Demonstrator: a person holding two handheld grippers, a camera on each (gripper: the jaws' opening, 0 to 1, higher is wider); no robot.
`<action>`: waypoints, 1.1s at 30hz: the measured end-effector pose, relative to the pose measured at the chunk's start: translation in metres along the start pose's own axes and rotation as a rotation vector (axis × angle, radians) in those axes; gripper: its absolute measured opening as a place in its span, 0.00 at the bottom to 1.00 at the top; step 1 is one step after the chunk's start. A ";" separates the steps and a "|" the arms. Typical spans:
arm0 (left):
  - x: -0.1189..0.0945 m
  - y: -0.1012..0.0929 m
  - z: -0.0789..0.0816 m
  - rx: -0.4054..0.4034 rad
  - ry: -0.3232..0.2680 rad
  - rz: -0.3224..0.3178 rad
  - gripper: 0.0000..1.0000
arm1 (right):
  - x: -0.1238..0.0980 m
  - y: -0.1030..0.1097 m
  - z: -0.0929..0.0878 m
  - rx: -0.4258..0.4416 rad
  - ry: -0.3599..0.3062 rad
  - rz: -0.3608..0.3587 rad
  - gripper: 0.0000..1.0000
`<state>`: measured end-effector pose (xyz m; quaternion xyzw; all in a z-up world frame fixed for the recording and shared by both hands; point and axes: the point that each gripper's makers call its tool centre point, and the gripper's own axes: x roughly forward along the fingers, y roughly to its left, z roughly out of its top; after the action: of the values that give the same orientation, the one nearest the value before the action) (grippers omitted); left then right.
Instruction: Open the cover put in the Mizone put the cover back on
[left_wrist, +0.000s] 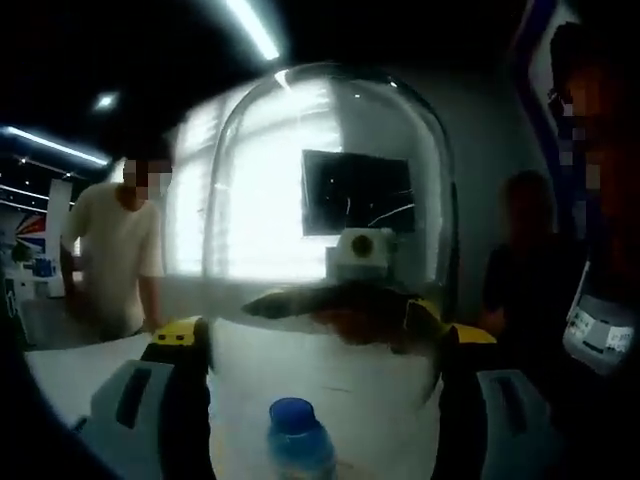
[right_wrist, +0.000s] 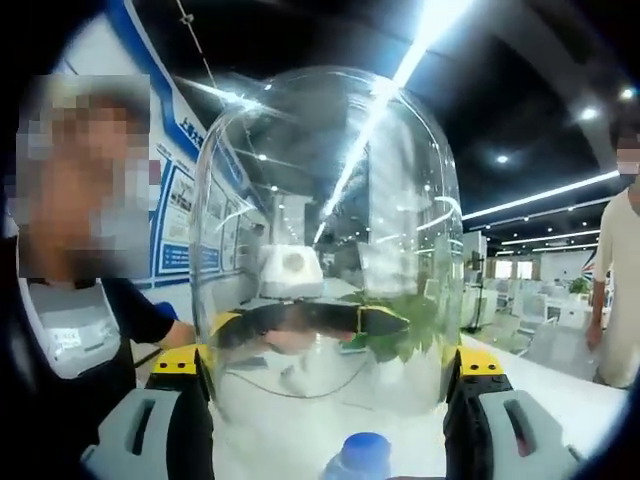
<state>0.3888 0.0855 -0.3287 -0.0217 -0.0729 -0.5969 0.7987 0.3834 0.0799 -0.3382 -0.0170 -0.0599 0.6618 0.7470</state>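
A tall clear dome cover hangs above the white table, held from two opposite sides. My left gripper is shut on it, one yellow-tipped jaw against each flank of its lower rim. My right gripper is shut on the same cover from the far side. Through the plastic, the right gripper faces the left gripper view, and the left gripper faces the right gripper view. A Mizone bottle with a blue cap stands upright on the table just below the lifted cover, cap on.
A person in a light shirt stands at the table's far side. Another in a dark top with a badge is close beside the grippers. Green leaves show through the dome. A dark screen hangs behind.
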 end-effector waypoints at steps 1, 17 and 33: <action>0.001 0.001 -0.002 0.002 0.003 0.000 0.81 | 0.000 -0.001 -0.003 -0.001 0.000 0.000 0.90; -0.001 0.019 -0.055 -0.037 0.022 0.002 0.82 | -0.002 -0.016 -0.056 0.038 0.017 -0.005 0.90; -0.005 0.027 -0.102 -0.093 0.020 0.011 0.82 | -0.005 -0.023 -0.103 0.094 0.036 -0.006 0.90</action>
<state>0.4225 0.0854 -0.4289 -0.0533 -0.0372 -0.5955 0.8007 0.4166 0.0778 -0.4384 0.0064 -0.0151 0.6611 0.7501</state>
